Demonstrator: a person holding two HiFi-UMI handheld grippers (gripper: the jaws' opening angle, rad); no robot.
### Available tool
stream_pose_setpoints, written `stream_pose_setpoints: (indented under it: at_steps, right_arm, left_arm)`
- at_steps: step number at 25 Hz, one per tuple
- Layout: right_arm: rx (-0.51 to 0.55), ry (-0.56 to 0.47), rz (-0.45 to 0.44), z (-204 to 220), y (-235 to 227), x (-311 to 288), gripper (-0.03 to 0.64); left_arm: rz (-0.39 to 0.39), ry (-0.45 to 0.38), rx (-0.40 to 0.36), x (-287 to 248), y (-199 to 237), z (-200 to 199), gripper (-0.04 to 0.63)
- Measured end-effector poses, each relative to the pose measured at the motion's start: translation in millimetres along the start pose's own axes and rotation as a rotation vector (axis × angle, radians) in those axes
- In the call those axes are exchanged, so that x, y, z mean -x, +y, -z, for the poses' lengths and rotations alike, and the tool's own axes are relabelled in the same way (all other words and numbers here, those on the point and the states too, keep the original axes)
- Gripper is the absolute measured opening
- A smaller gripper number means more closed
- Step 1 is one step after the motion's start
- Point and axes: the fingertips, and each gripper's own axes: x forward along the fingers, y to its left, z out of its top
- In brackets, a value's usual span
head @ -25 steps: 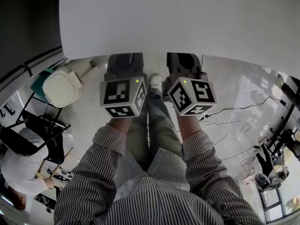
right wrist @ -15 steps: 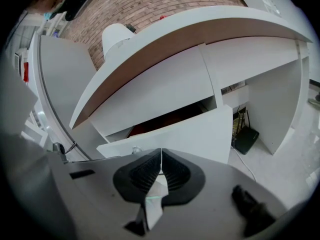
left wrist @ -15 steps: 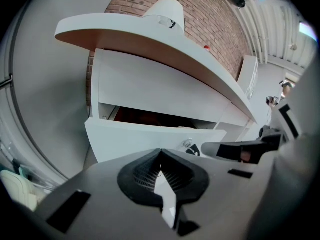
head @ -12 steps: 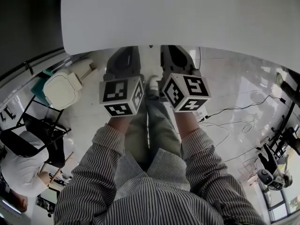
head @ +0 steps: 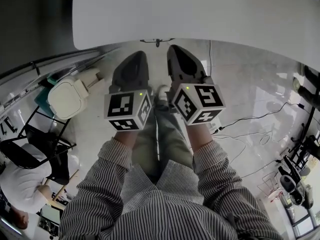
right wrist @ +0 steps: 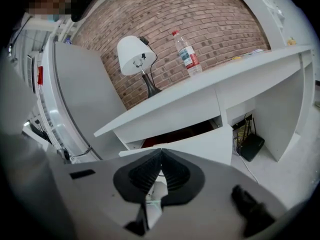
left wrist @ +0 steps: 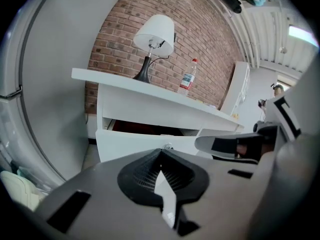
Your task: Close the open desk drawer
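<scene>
The white desk [left wrist: 150,91] stands ahead against a brick wall. Its drawer [left wrist: 142,143] is pulled out, with a dark reddish gap above the white front; the right gripper view shows the same drawer [right wrist: 197,145]. My left gripper [left wrist: 160,153] is shut and empty, pointing at the drawer front a short way off. My right gripper [right wrist: 161,152] is also shut and empty, aimed at the same front. In the head view, the left gripper [head: 138,55] and right gripper [head: 173,49] sit side by side just below the desk top [head: 200,14], near a small dark handle [head: 156,41].
A white lamp [left wrist: 153,38] and a plastic bottle [left wrist: 188,79] stand on the desk. A black box [right wrist: 250,146] with cables lies under it. A white-lidded bin [head: 67,98], a black chair [head: 30,144] and a person in white [head: 20,181] are at my left.
In the head view the desk edge has drawn away upward. Both grippers' jaws now show in full, and the small dark handle has come into view.
</scene>
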Motion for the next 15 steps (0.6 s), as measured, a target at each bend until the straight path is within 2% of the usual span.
stream_pose_setpoints:
  at_steps: [9, 15]
  right_arm:
    - [0.06, -0.062, -0.02, -28.6, 27.1, 53.2, 0.015]
    - [0.084, -0.118, -0.019, -63.0, 45.3, 90.6, 0.015]
  left_arm:
    - [0.038, -0.069, -0.024, 47.4, -33.5, -31.2, 0.012]
    - [0.071, -0.119, -0.047, 83.9, -61.3, -62.8, 0.012]
